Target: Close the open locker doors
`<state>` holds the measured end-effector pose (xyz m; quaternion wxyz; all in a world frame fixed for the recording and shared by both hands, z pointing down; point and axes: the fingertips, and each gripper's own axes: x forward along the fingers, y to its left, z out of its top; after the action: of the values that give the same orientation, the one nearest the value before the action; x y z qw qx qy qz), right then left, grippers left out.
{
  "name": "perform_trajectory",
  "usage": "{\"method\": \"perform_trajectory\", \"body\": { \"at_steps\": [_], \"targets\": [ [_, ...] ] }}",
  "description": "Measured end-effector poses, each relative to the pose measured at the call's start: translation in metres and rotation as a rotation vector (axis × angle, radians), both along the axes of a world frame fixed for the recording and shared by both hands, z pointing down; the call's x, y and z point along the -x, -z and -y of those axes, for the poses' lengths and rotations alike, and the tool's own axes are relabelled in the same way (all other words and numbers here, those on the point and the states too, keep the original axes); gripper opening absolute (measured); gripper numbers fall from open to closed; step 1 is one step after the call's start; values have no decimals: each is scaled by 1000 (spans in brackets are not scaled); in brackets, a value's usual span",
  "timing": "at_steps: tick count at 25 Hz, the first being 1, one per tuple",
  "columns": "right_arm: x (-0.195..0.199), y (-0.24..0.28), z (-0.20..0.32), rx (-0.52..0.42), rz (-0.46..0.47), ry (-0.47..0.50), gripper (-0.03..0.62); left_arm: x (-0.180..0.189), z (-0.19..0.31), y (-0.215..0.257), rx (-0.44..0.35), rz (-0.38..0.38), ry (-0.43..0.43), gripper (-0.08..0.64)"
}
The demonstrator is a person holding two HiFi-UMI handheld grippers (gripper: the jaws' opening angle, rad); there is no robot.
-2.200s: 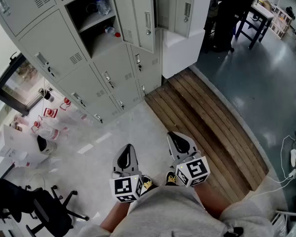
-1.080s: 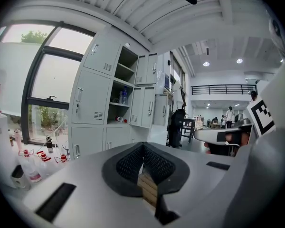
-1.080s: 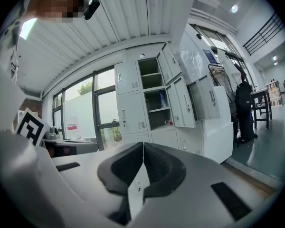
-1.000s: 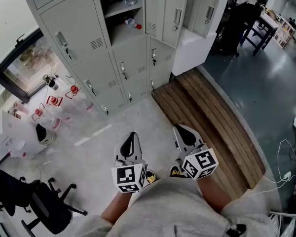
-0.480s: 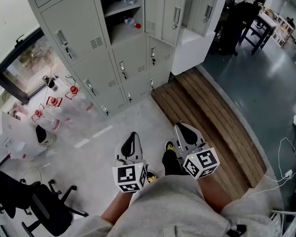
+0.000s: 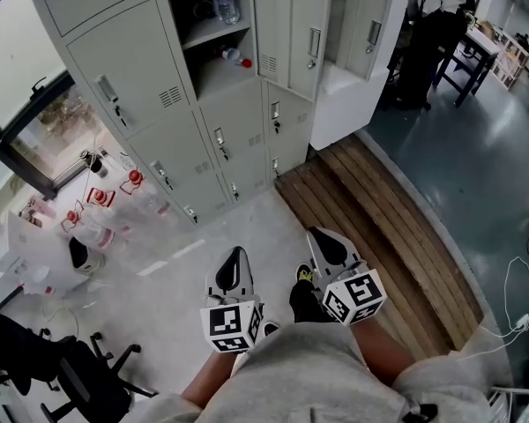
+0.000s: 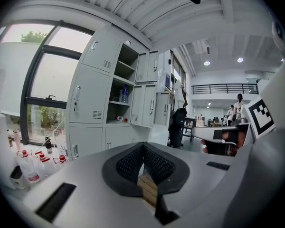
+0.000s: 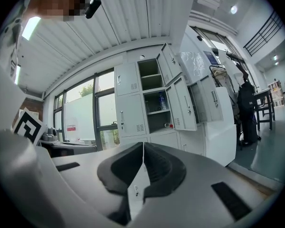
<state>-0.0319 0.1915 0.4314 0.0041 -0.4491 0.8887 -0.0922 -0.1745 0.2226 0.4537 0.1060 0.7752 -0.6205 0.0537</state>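
Grey metal lockers (image 6: 141, 77) sit lower in my head view than a moment ago, so I judge the approach is under way. Left tongs (image 6: 233, 270) pressed together, empty. Open grey locker door (image 6: 291, 33) well ahead. Right tongs (image 6: 328, 247) likewise pressed together, empty. Next: get within reach, push door shut.

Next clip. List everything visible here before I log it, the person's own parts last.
Locker bank: one, grey, beside the window.
Open locker doors: at least two, grey, right of the open compartments.
Upright bottle: one, clear, upper open shelf.
Lying bottle: one, red-capped, lower open shelf.
Wooden platform: one, brown, right of lockers.
Office chair: one, black, bottom left.
Table: one, black, top right.
Left gripper: one, grey, fingers shut, empty.
Right gripper: one, grey, fingers shut, empty.
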Motion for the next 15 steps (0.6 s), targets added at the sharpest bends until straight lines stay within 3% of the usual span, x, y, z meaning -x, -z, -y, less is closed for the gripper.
{"method": "perform_trajectory", "body": {
  "at_steps": [15],
  "targets": [
    [-44,-3,119,15,10,-29,32,-44,120,4,12,29,-44,6]
  ]
}}
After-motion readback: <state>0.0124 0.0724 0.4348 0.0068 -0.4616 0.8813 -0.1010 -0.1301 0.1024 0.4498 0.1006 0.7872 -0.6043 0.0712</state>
